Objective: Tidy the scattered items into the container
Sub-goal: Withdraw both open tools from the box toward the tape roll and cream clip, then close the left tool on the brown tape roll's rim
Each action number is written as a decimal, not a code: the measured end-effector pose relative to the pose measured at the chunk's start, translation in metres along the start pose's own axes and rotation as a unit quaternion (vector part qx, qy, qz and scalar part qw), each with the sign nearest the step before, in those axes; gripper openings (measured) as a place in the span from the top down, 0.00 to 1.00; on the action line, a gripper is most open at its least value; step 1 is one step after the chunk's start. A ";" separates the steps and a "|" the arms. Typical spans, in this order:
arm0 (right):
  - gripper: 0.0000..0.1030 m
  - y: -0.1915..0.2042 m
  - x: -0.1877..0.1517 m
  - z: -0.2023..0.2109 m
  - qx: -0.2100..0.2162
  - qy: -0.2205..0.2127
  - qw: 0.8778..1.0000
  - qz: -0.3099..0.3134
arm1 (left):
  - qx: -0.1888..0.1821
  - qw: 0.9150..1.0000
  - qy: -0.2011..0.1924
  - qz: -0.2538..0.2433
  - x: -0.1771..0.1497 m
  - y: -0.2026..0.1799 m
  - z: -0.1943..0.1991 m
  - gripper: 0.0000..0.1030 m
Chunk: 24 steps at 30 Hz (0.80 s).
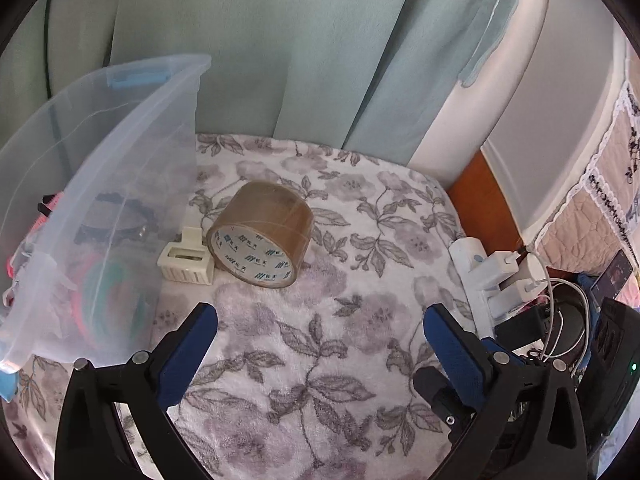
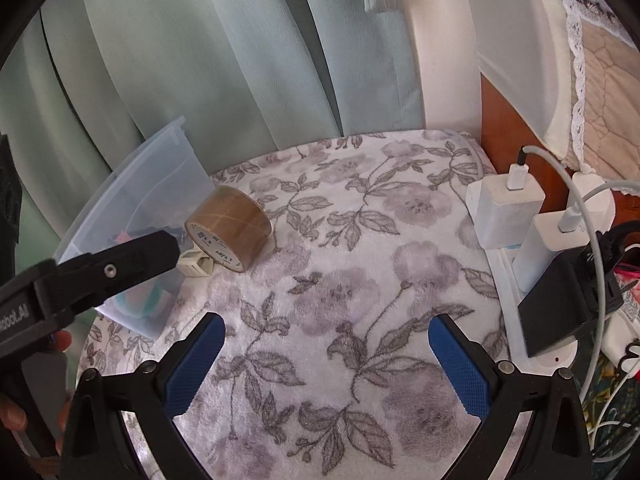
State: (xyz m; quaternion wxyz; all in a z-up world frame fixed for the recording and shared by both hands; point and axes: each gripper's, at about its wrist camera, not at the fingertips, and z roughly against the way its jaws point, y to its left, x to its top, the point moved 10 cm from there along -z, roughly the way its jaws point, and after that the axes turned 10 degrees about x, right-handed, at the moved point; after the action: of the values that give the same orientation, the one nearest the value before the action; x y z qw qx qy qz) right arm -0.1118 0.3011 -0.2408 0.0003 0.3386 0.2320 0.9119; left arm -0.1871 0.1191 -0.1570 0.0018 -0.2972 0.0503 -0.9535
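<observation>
From the left wrist, the left gripper (image 1: 320, 336) is hanging released over the flowered blanket (image 1: 340, 360), nothing between its fingers. The tape roll (image 1: 260, 236) is lying on its side touching a cream clip (image 1: 186, 260), beside the clear bin (image 1: 100, 184) near the blanket's far left edge. Its core is showing blue print (unreadable).

From the right wrist, the right gripper (image 2: 326, 360) is likewise gaping, empty. The tape roll (image 2: 228, 226) is looking stiff, light, slick; pinching across its flat faces seems safest.
</observation>
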 end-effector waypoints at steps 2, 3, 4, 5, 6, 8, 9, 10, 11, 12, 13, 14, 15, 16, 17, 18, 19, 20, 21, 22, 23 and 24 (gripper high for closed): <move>0.00 -0.002 -0.006 -0.005 -0.001 0.012 1.000 0.002 | 0.009 1.000 0.014 0.007 0.000 0.001 -0.012 0.00; 0.00 -0.004 -0.009 -0.007 -0.001 0.016 1.000 0.002 | 0.016 1.000 0.019 0.014 0.001 0.003 -0.018 0.00; 0.00 -0.005 -0.011 -0.009 0.000 0.020 1.000 0.001 | 0.017 0.999 0.023 0.020 0.003 0.004 -0.023 0.00; 0.00 -0.008 -0.013 -0.010 -0.001 0.023 1.000 -0.001 | 0.016 0.999 0.026 0.024 0.005 0.005 -0.028 0.01; 0.00 -0.010 -0.014 -0.011 -0.002 0.027 1.000 -0.003 | 0.017 0.999 0.026 0.026 0.007 0.006 -0.033 0.01; 0.00 -0.015 -0.016 -0.013 -0.003 0.032 0.999 -0.008 | 0.023 0.999 0.022 0.030 0.012 0.009 -0.041 0.06; 0.00 -0.018 -0.016 -0.014 -0.005 0.034 0.999 -0.012 | 0.027 0.999 0.023 0.033 0.015 0.010 -0.045 0.10; 0.00 -0.020 -0.016 -0.014 -0.006 0.035 0.999 -0.016 | 0.027 0.999 0.024 0.037 0.017 0.012 -0.050 0.12; 0.00 -0.022 -0.015 -0.014 -0.006 0.035 0.999 -0.019 | 0.026 0.998 0.025 0.042 0.019 0.013 -0.053 0.15; 0.00 -0.023 -0.015 -0.015 -0.007 0.034 0.999 -0.022 | 0.024 0.998 0.026 0.047 0.020 0.015 -0.058 0.17; 0.00 -0.024 -0.014 -0.016 -0.006 0.034 0.999 -0.025 | 0.024 0.998 0.027 0.050 0.021 0.016 -0.061 0.18; 0.00 -0.025 -0.013 -0.016 -0.006 0.034 0.999 -0.027 | 0.022 0.998 0.027 0.053 0.021 0.017 -0.065 0.19; 0.00 -0.025 -0.012 -0.017 -0.005 0.033 0.999 -0.028 | 0.018 0.998 0.025 0.055 0.022 0.017 -0.068 0.25; 0.00 -0.024 -0.012 -0.018 -0.005 0.032 0.999 -0.028 | 0.014 0.998 0.026 0.056 0.023 0.016 -0.071 0.28; 0.00 -0.024 -0.011 -0.019 -0.004 0.032 0.999 -0.029 | 0.012 0.998 0.029 0.056 0.023 0.015 -0.075 0.33; 0.00 -0.024 -0.011 -0.020 -0.004 0.032 0.999 -0.030 | 0.014 0.998 0.031 0.056 0.023 0.016 -0.078 0.37; 0.00 -0.024 -0.011 -0.021 -0.003 0.034 0.999 -0.031 | 0.015 0.998 0.033 0.057 0.024 0.016 -0.082 0.43; 0.00 -0.024 -0.011 -0.023 -0.003 0.035 0.999 -0.032 | 0.014 0.997 0.034 0.060 0.024 0.016 -0.084 0.46; 0.00 -0.025 -0.011 -0.024 -0.002 0.035 0.999 -0.033 | 0.013 0.997 0.036 0.064 0.025 0.017 -0.086 0.52; 0.00 -0.025 -0.011 -0.025 -0.002 0.036 0.999 -0.034 | 0.013 0.997 0.036 0.065 0.026 0.018 -0.088 0.55; 0.00 -0.025 -0.010 -0.026 -0.002 0.036 0.999 -0.034 | 0.014 0.997 0.036 0.065 0.027 0.019 -0.089 0.61; 0.00 -0.025 -0.010 -0.026 -0.002 0.036 0.999 -0.034 | 0.008 0.997 0.034 0.065 0.028 0.018 -0.089 0.66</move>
State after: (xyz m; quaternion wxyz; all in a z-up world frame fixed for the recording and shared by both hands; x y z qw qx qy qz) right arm -0.1241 0.3109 -0.2755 0.0238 0.2971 0.2415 0.9235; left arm -0.2611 0.1087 -0.2155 0.0643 -0.2603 0.0615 -0.9614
